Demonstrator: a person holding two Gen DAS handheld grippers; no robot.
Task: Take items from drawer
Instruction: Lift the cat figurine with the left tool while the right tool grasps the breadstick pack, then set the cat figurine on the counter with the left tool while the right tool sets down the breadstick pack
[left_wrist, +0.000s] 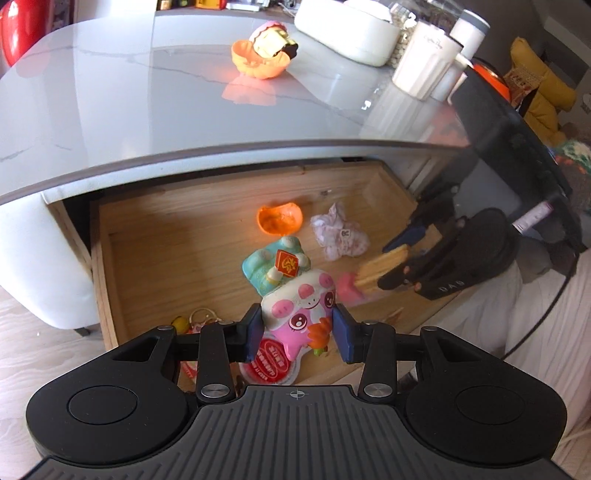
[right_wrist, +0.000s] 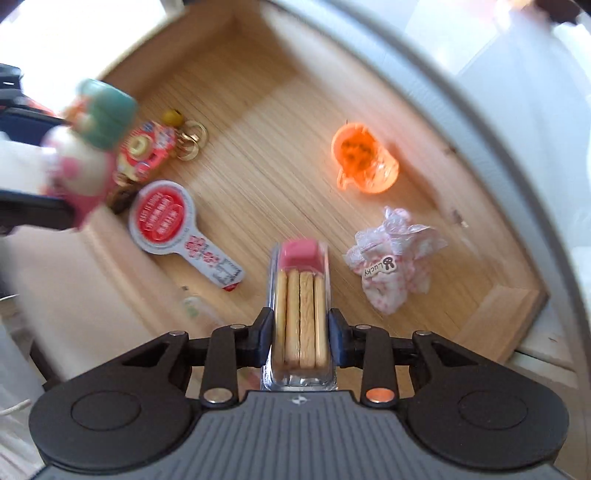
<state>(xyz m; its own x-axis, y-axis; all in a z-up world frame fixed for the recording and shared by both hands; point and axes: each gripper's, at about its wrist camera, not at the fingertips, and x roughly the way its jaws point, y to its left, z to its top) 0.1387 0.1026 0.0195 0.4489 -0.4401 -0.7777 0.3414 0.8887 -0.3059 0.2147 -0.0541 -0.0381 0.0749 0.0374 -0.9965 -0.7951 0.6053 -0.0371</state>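
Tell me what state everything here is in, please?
Drawer: pulled open.
Left gripper: shut on the pink toy figure, lifted.
Right gripper: around the biscuit pack.
Orange cup: lying on its side.
Wrapper: crumpled.

Black tool (left_wrist: 297, 334), blue fingertips (left_wrist: 345, 338)

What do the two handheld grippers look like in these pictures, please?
Both match: the left gripper and right gripper have black linkage arms with silver rivets, dark blue pads, two round black discs, and a ribbed grey body bearing a small crosshair mark. No cables or sleeves are visible.
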